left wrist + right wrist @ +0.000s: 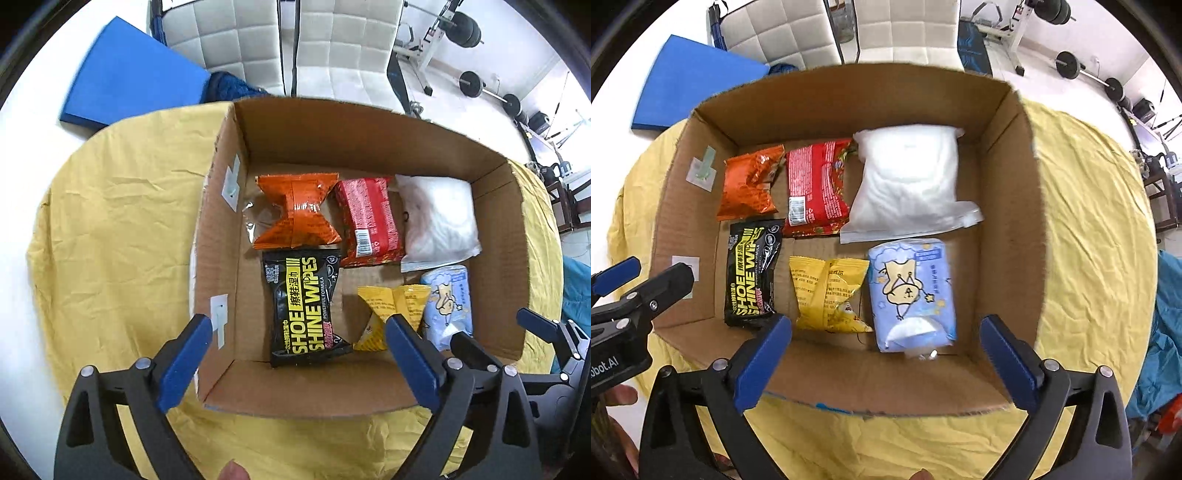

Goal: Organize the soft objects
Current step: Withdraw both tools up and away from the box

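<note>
An open cardboard box [354,140] [1004,206] holds several soft packs: an orange packet [295,214] [750,184], a red packet [369,221] [816,188], a white bag [439,218] [908,181], a black shoe-wipes pack [303,306] [753,273], a yellow packet [388,314] [827,291] and a light blue tissue pack [450,299] [912,291]. My left gripper [299,332] is open and empty above the box's near left side. My right gripper [886,332] is open and empty above the near edge, over the tissue pack.
The box sits on a wrinkled yellow cloth [110,221] [1089,221] over a white table. A blue board [129,74] [690,77] lies at the back left. White chairs [258,37] and gym equipment [472,81] stand behind.
</note>
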Action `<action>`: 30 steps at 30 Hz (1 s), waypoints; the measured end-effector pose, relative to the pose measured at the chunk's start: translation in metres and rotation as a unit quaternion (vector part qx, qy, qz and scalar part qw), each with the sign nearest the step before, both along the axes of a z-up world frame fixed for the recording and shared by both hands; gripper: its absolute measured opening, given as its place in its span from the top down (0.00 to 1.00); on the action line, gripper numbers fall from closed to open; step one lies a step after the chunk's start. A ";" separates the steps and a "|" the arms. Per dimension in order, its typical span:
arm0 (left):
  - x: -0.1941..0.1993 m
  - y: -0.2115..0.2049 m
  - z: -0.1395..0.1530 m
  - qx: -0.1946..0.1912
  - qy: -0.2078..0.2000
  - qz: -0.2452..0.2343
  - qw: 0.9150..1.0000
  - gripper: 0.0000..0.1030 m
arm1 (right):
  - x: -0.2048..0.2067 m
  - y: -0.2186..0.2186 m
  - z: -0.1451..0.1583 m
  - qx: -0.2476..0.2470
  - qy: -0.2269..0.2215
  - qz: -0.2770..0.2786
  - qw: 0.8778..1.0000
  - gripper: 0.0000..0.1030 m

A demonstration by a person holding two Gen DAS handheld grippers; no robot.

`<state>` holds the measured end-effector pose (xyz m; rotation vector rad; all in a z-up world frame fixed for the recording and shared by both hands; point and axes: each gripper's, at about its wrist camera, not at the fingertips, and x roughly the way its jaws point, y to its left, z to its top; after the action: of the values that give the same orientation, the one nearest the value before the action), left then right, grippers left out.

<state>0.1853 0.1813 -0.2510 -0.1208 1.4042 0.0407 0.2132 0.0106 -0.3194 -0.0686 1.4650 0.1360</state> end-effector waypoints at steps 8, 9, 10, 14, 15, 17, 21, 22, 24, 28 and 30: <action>-0.034 -0.014 0.063 0.027 -0.066 0.001 0.997 0.07 | -0.040 -0.032 0.091 0.020 -0.057 -0.010 0.998 0.00; -0.040 -0.016 0.075 0.029 -0.077 0.001 0.997 0.07 | -0.045 -0.036 0.103 0.024 -0.064 -0.011 0.998 0.00; -0.045 -0.018 0.084 0.029 -0.087 -0.001 0.996 0.07 | -0.052 -0.039 0.117 0.029 -0.074 -0.010 0.997 0.00; -0.070 -0.023 0.132 0.024 -0.128 0.002 0.991 0.07 | -0.078 -0.047 0.169 0.037 -0.115 -0.009 0.993 0.00; -0.075 -0.024 0.140 0.026 -0.136 0.002 0.990 0.07 | -0.085 -0.050 0.183 0.039 -0.127 -0.008 0.991 0.00; -0.085 -0.026 0.159 0.033 -0.153 0.005 0.988 0.07 | -0.096 -0.054 0.205 0.041 -0.144 -0.010 0.989 0.00; -0.103 -0.028 0.193 0.038 -0.180 0.010 0.983 0.07 | -0.115 -0.065 0.243 0.048 -0.168 -0.015 0.985 0.00; -0.107 -0.028 0.200 0.038 -0.186 0.011 0.982 0.07 | -0.120 -0.067 0.252 0.048 -0.175 -0.017 0.983 0.00; -0.115 -0.029 0.212 0.041 -0.195 0.009 0.980 0.07 | -0.128 -0.070 0.267 0.049 -0.184 -0.017 0.982 0.00; -0.128 -0.029 0.228 0.037 -0.203 0.014 0.978 0.07 | -0.142 -0.074 0.292 0.052 -0.199 -0.014 0.979 0.00; -0.134 -0.030 0.233 0.036 -0.206 0.017 0.978 0.07 | -0.149 -0.075 0.302 0.048 -0.206 -0.012 0.977 0.00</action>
<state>0.0512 0.1514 -0.0182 -0.0878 0.9846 0.0897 0.0640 -0.0644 -0.0176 0.0007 1.0432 0.1616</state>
